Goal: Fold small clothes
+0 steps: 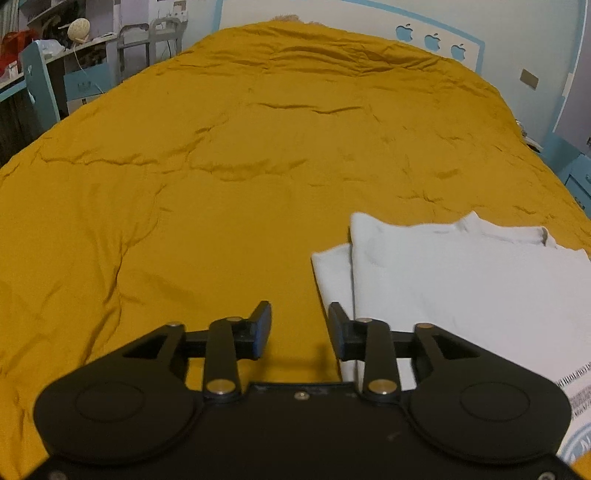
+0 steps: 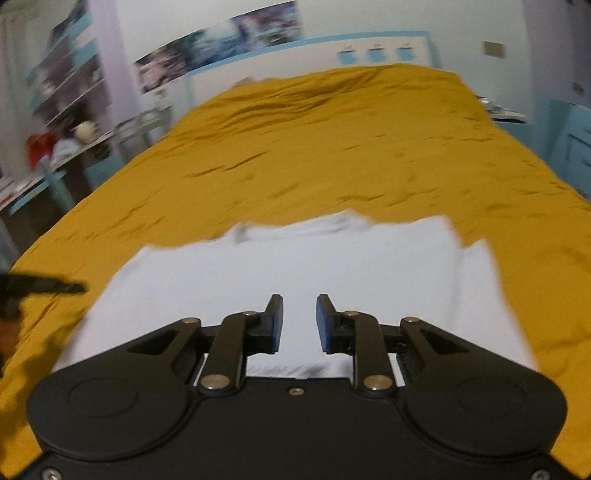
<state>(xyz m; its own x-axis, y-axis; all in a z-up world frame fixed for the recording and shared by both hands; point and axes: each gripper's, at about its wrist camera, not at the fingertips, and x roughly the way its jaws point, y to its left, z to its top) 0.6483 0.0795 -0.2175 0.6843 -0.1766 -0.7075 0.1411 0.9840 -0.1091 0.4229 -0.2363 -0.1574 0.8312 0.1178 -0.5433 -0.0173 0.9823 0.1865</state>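
Mustard-yellow bedspread (image 1: 229,155) fills the room ahead of tongs, wrinkled. Beyond it a white headboard w/ blue trim (image 1: 436,27) & three apple cut-outs. Far left of tongs: cluttered desk/shelves (image 2: 70,85), blue chair (image 1: 37,88). Posters (image 2: 221,40) on wall above. Blue drawers (image 2: 576,147) far right. Dim indoor light.

Open tongs (image 2: 299,323) over white garment (image 2: 288,266).

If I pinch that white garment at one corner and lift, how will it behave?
The white garment would probably drape and sag, since it lies limp and layered on the mustard bedcover. Its folded side flap would likely fall open. It looks thin, so probably light.
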